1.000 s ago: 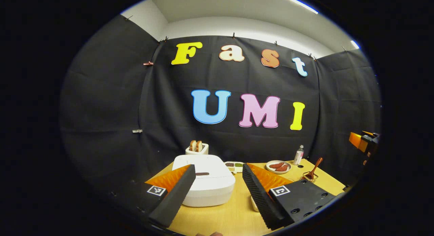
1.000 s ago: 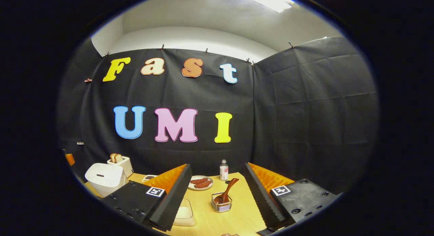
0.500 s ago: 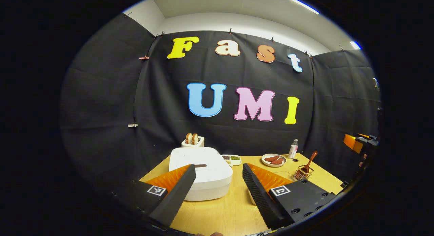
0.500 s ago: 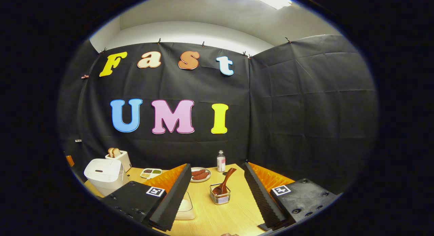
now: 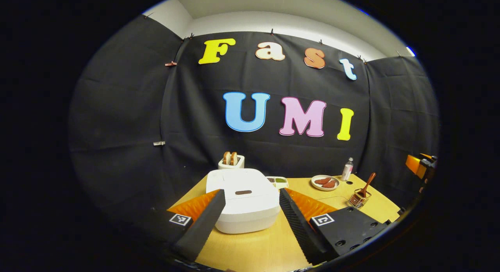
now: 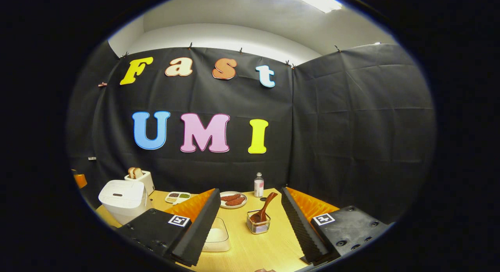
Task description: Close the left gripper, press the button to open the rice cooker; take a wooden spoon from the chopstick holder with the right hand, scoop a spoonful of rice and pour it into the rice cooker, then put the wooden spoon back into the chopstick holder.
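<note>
A white rice cooker with its lid down and a dark button on top stands ahead of my left gripper, which is open and apart from it. In the right gripper view the rice cooker sits at the far left. A wooden spoon leans in a wire chopstick holder, just ahead of my open right gripper. A clear container of rice lies beside its left finger. The spoon and holder also appear at the right in the left gripper view.
On the wooden table a toaster with bread stands behind the cooker. A small tray of grains, a plate of sausages and a small bottle line the back. The other gripper shows at the far right.
The left gripper view has shifted, so the rice cooker now sits more centred between its fingers. The right gripper has barely moved. Both stay open.
</note>
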Demonstrator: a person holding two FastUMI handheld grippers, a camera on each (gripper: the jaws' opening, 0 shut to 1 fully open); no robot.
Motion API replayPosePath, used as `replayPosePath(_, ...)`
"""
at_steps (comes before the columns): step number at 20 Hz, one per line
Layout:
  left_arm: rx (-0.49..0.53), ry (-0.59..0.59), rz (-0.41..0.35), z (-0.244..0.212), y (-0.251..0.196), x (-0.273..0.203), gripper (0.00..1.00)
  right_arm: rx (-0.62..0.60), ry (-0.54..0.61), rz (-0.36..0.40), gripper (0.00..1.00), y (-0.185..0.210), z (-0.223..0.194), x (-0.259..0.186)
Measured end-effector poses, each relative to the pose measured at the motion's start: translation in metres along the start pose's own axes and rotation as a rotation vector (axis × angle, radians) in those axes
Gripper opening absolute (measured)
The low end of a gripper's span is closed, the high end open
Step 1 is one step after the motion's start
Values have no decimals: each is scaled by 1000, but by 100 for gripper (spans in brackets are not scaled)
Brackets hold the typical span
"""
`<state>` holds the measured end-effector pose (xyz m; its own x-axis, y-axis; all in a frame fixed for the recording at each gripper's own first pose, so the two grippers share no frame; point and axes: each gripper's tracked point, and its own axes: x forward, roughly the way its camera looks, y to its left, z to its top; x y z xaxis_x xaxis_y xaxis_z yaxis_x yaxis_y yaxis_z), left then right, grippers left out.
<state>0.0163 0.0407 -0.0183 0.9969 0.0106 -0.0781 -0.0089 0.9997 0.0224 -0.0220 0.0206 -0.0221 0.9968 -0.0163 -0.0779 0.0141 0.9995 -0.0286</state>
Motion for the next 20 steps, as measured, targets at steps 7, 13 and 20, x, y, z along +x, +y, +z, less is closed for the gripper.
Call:
replayPosePath(7,-8,41,68,13,26,58,85,13,38,-14,98,-26,-14,27)
replayPosePath(13,-123,175,50,-7,39,112,45,32,69,-35,98,-48,-24,45)
replayPosePath(20,-136,286,-56,-39,22,175,9,55,130,-49,98,-68,-51,51)
